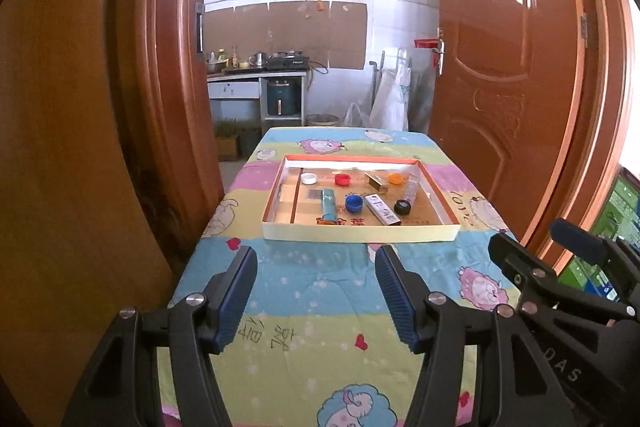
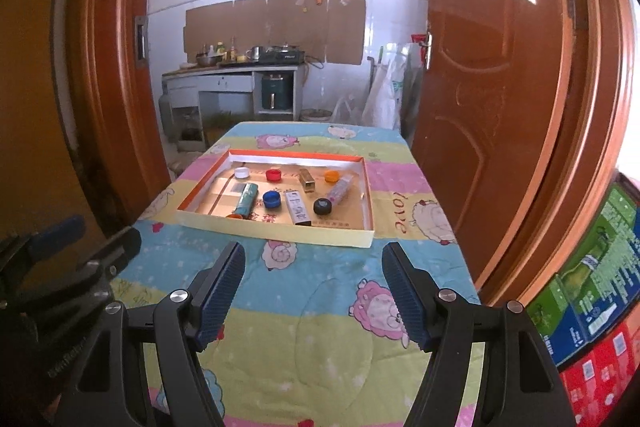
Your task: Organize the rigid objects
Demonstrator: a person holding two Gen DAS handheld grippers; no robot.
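A shallow cardboard tray lies on the far half of the table. In it are white, red, orange, blue and black bottle caps, a teal tube, a white box, a gold box and a clear tube. My left gripper is open and empty, well short of the tray. My right gripper is open and empty too, beside the left one.
The table wears a pastel cartoon-sheep cloth. A brown door stands open to the right and a door frame to the left. Colourful cartons are stacked at the right. A kitchen counter lies beyond.
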